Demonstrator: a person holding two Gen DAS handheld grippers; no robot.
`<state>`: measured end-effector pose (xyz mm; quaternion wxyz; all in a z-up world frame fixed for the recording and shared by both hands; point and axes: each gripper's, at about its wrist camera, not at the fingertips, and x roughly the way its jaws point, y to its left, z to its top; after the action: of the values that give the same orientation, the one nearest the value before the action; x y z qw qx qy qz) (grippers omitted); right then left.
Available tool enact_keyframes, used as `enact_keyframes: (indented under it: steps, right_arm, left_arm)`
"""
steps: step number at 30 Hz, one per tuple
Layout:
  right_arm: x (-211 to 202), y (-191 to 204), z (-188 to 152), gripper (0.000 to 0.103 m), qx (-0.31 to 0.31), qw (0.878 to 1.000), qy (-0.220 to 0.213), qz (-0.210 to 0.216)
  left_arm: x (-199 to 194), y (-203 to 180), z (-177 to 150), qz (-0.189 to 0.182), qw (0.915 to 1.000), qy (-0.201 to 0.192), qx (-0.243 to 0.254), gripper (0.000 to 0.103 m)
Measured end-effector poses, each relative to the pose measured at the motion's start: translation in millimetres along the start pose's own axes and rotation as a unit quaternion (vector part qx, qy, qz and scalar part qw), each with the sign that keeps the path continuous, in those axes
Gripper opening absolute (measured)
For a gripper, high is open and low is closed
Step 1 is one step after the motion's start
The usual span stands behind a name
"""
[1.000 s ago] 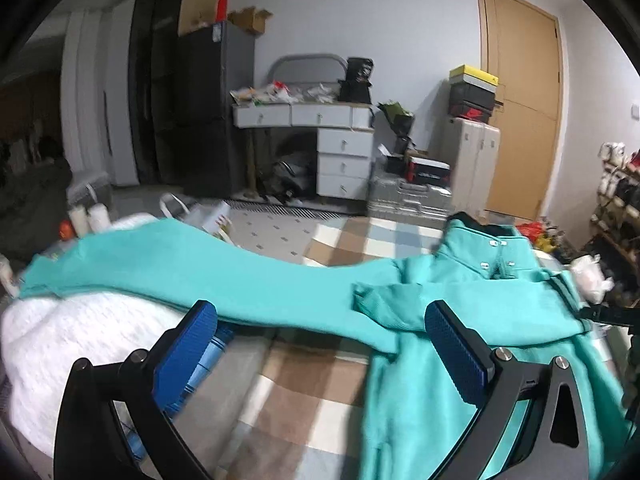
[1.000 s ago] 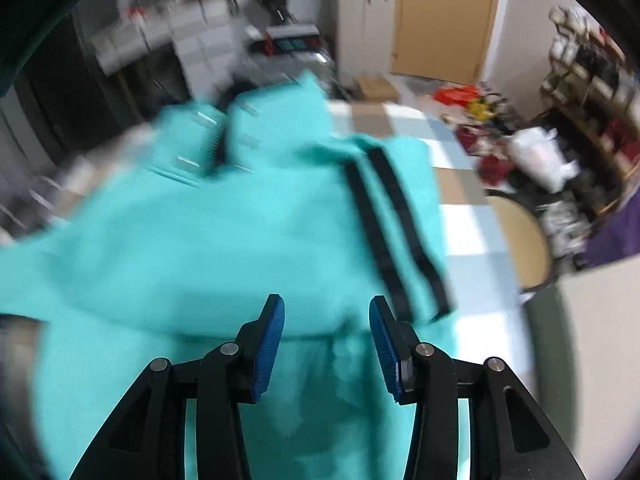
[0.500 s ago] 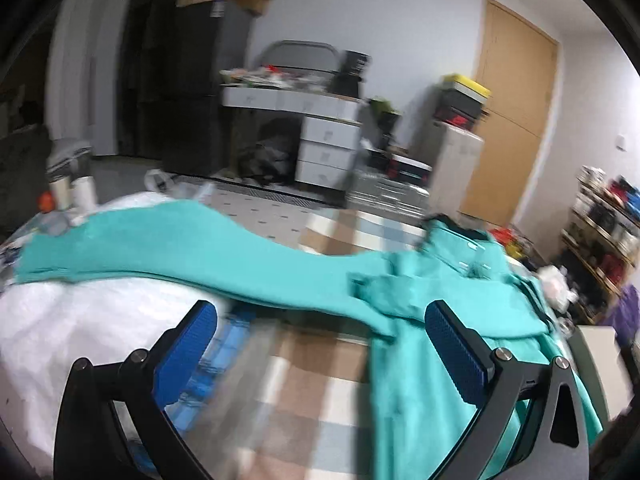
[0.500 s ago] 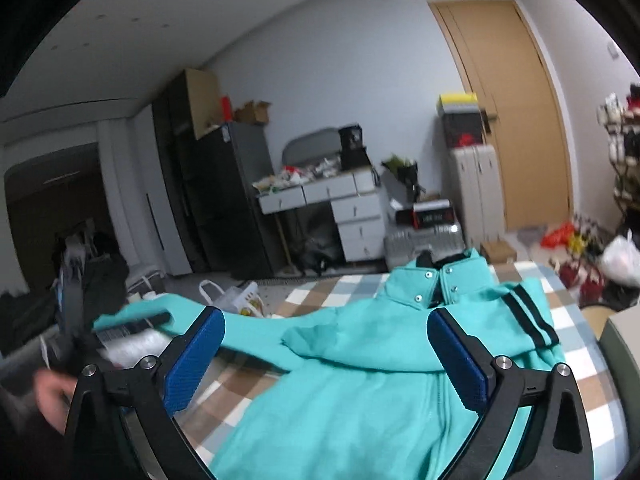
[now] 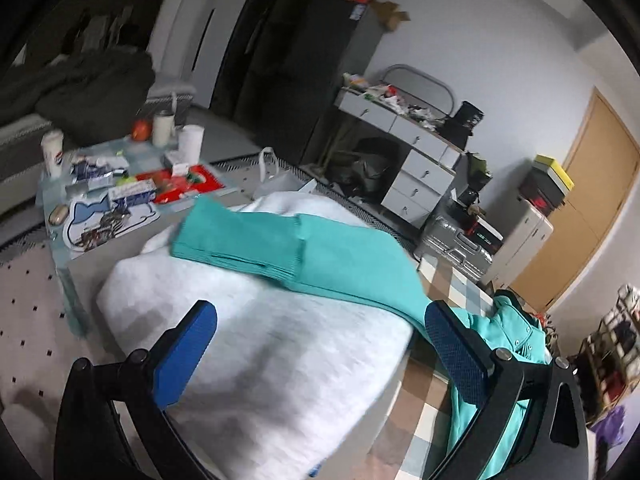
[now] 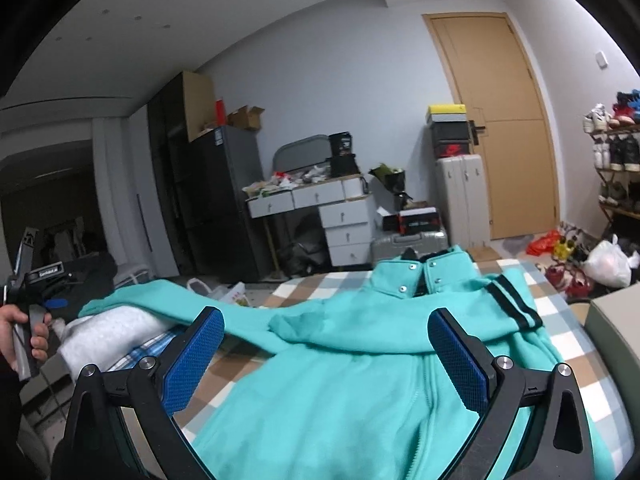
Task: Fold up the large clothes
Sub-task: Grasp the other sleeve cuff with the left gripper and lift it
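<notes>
A turquoise jacket (image 6: pixel 360 380) lies front up on a checked bed cover (image 6: pixel 304 284), collar at the far end. Its right sleeve (image 6: pixel 500 312) with black stripes is folded across the chest. Its other sleeve (image 5: pixel 288 248) stretches out sideways over a white blanket (image 5: pixel 260 360). My left gripper (image 5: pixel 320 344) is open and empty above the white blanket, near the sleeve's cuff (image 5: pixel 236 240). My right gripper (image 6: pixel 326 356) is open and empty above the jacket's body. The left gripper's handle and the hand on it show at the left of the right wrist view (image 6: pixel 24 320).
A low table (image 5: pixel 100 192) with cups, packets and a tray stands left of the bed. A grey desk with drawers (image 6: pixel 320 208), a black fridge (image 6: pixel 216 200), suitcases and a wooden door (image 6: pixel 504 128) are beyond. A shoe rack (image 6: pixel 616 160) stands right.
My left gripper has swung left, from facing the jacket's body to facing the outstretched sleeve and white blanket. My right gripper opened wide, lifted off the jacket and has since held still.
</notes>
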<state>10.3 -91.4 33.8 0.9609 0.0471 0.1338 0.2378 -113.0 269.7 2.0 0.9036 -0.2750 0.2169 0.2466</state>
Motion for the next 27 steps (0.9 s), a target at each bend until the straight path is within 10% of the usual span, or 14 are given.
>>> enact_keyframes:
  steps: [4,9,21,23,25,27]
  right_arm:
    - [-4,7,-7,0.103,-0.010,1.000,0.007,0.003]
    - [0,14,-14,0.103,-0.024,1.000,0.015,0.007]
    - [6,42,-26,0.103,-0.087,0.996,0.022,0.015]
    - [7,47,-28,0.103,-0.096,0.995,0.022,0.022]
    - [6,52,-30,0.103,-0.109,0.994,0.021,0.024]
    - [2,55,-31,0.103,-0.118,0.993,0.007,0.013]
  left_arm:
    - [12,22,16,-0.028,0.9987,0.009,-0.042,0.101]
    - [60,49,18,-0.087,0.9797,0.111,-0.143,0.101]
    - [100,62,27,-0.089,0.9610,0.127,-0.229,0.101]
    - [97,63,31,-0.074,0.9644,0.105,-0.231,0.078]
    - [100,67,34,-0.061,0.9690,0.110,-0.213,0.015]
    - [106,70,32,-0.057,0.9686,0.123,-0.208,0.010]
